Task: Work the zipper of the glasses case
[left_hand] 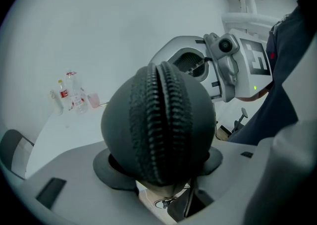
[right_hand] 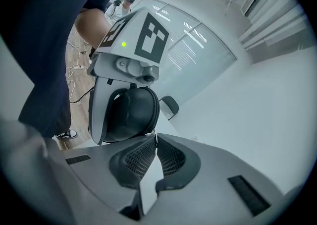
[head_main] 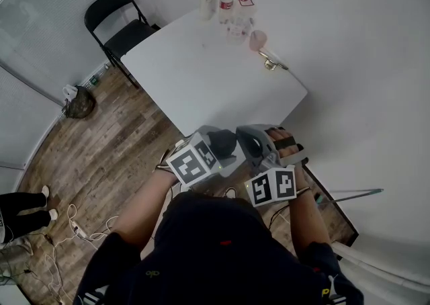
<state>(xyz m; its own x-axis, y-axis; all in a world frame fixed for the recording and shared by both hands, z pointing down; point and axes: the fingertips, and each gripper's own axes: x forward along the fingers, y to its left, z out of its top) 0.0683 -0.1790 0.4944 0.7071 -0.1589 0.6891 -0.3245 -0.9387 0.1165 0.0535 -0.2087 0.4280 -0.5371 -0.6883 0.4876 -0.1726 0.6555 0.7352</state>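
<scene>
The black, rounded glasses case (left_hand: 158, 125) sits end-on between my left gripper's (left_hand: 159, 165) pads, which are shut on its sides. The zipper's meshed teeth run up the middle of the case. In the head view the case (head_main: 224, 143) is held in the air near the person's chest, in front of the white table (head_main: 215, 75). My right gripper (right_hand: 155, 139) is shut, its tips meeting right at the case's (right_hand: 128, 115) zipper edge. A small metal zipper pull (right_hand: 150, 132) shows there. In the left gripper view the case hides the right gripper's jaws.
At the table's far end stand bottles (head_main: 227, 3) and a pink cup (head_main: 257, 39). A black folding chair (head_main: 119, 23) is at the table's left. Cables lie on the wood floor (head_main: 101, 162), and another person's legs (head_main: 23, 206) show at the far left.
</scene>
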